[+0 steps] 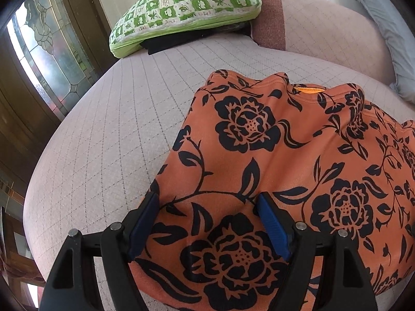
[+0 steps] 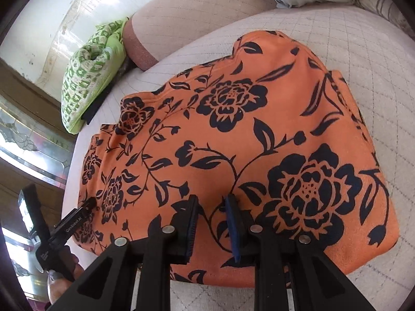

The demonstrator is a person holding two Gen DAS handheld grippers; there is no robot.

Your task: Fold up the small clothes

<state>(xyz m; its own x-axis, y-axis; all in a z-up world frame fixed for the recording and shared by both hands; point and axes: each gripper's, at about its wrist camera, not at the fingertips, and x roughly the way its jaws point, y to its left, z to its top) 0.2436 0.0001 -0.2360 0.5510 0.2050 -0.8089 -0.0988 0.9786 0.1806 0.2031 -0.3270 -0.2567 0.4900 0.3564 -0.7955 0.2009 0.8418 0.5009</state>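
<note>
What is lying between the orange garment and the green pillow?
Only bare quilted sofa cushion separates the orange garment from the green pillow; the left wrist view shows this best.

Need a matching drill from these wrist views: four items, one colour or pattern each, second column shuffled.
Column 1:
1. garment
2. pillow
3. sofa seat
4. finger pads

Column 2:
A. blue
B. pale pink with quilted grid lines
C. orange with black flowers
D. green and white checks

Pairs: 1-C, 2-D, 3-B, 4-A
</note>
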